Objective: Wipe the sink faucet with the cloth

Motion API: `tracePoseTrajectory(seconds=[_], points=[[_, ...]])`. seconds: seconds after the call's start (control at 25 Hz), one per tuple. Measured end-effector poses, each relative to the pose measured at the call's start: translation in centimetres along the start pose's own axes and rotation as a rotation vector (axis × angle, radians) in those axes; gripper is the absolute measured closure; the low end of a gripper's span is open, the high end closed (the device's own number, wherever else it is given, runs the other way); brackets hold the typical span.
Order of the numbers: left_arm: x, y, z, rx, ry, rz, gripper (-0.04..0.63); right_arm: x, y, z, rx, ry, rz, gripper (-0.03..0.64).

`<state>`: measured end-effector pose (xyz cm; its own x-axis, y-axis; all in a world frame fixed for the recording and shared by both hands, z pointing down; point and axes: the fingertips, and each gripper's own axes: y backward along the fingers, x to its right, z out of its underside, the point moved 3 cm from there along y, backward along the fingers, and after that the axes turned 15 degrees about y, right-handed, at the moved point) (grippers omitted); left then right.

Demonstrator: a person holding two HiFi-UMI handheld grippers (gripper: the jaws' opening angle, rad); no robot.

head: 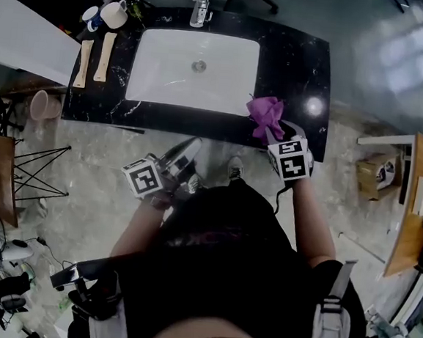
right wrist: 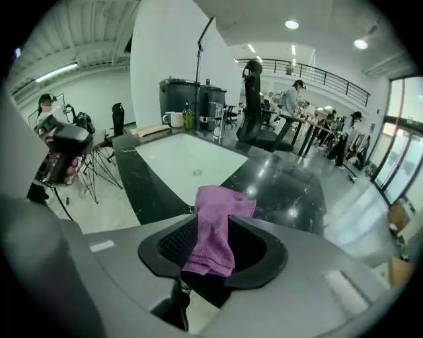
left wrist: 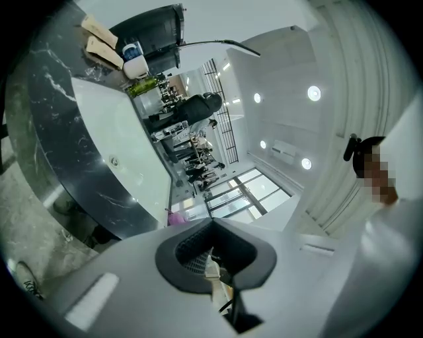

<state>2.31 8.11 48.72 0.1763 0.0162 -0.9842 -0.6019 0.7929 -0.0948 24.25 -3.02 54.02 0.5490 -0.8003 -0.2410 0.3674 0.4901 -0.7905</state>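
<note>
Open office-like hall; wooden desks point(head: 412, 211), tripod legs point(head: 38, 170), freestanding sink counter point(head: 298, 58).

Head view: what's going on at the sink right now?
A person stands at the black counter with a gripper in each hand. The right gripper is over the counter's near edge, right of the sink, with its jaws apart and the purple cloth draped loosely between them. The left gripper is shut and empty, held short of the counter. The faucet at the sink's far side is not yet touched.
</note>
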Motion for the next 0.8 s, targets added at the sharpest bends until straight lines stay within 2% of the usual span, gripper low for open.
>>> tracePoseTrajectory(seconds=[0.32, 0.6, 0.8], points=[[-0.7, 2.0, -0.9, 0.031, 0.018, 0.008, 0.595, -0.7, -4.5, 1.0, -0.136, -0.091, -0.044, 0.442], [-1.5, 4.7, -2.6, 0.053, 0.039, 0.028, 0.595, -1.0, -5.6, 0.9, -0.14, -0.25, -0.139, 0.5], [-1.5, 5.3, -2.9, 0.046, 0.03, 0.053, 0.595, -0.1, -5.4, 2.1, -0.074, -0.385, -0.196, 0.549]])
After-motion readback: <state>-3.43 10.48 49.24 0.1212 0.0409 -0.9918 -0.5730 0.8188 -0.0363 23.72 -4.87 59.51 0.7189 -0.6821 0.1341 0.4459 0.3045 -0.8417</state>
